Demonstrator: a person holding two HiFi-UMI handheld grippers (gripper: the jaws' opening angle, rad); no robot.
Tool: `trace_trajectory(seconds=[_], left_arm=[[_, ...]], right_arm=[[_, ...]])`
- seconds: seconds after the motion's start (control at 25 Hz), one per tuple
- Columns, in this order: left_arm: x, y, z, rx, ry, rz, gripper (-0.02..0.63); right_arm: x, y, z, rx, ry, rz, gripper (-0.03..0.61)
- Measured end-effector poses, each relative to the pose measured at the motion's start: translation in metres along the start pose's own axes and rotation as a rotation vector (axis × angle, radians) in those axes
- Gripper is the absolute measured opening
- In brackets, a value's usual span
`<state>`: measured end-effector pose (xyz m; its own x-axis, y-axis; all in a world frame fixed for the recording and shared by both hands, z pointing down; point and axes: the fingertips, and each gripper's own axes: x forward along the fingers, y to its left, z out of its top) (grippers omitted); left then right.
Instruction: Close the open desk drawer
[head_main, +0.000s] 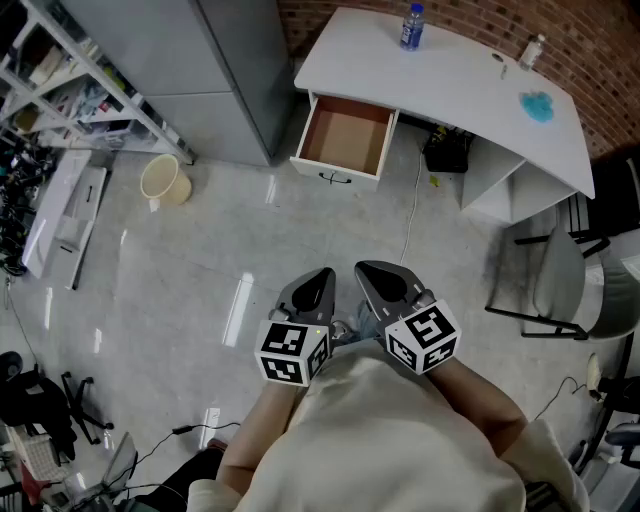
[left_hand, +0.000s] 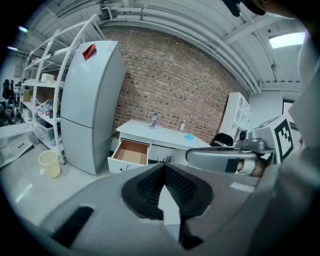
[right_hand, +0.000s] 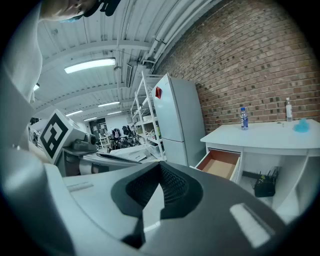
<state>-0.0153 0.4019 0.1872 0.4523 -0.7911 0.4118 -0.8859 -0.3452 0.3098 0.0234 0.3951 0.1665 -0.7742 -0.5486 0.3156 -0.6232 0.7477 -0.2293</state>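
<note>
The drawer (head_main: 345, 140) stands open under the white counter (head_main: 460, 85). We hold the left gripper (head_main: 320, 276) and right gripper (head_main: 368, 270) well apart from it, jaws closed, empty.

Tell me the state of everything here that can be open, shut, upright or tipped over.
Drawer: open, empty.
Left gripper: shut, empty.
Right gripper: shut, empty.
Fridge: doors closed.
Blue bottle: upright.
Bucket: upright.
</note>
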Motion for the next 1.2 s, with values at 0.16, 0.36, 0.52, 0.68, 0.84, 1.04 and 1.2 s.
trace_trajectory(seconds=[0.16,0.36,0.52,0.68,0.84,1.04,1.2], left_arm=[[-0.002,0.001,-0.004,0.006,0.009,-0.003,-0.003],[-0.005,0.004,-0.011,0.004,0.025,-0.017,-0.002],[-0.007,0.011,-0.011,-0.005,0.025,-0.017,-0.002],[-0.006,0.014,-0.009,-0.002,0.028,-0.020,-0.003],[-0.006,0.017,-0.009,-0.009,0.022,-0.020,-0.002],[-0.006,0.027,-0.012,-0.027,0.030,-0.006,-0.003],[0.001,0.037,-0.013,-0.051,0.042,0.007,-0.002]], right_arm=[[0.003,0.005,-0.007,-0.008,0.014,-0.004,0.002],[0.009,0.012,-0.013,-0.007,0.029,-0.001,0.002],[0.015,0.014,-0.012,0.000,0.029,0.004,0.002],[0.017,0.016,-0.007,0.018,0.006,0.014,0.002],[0.019,0.014,-0.009,0.030,0.004,0.003,0.002],[0.024,0.014,-0.013,0.038,0.018,0.003,0.002],[0.035,0.008,-0.015,0.049,0.036,0.009,0.003]])
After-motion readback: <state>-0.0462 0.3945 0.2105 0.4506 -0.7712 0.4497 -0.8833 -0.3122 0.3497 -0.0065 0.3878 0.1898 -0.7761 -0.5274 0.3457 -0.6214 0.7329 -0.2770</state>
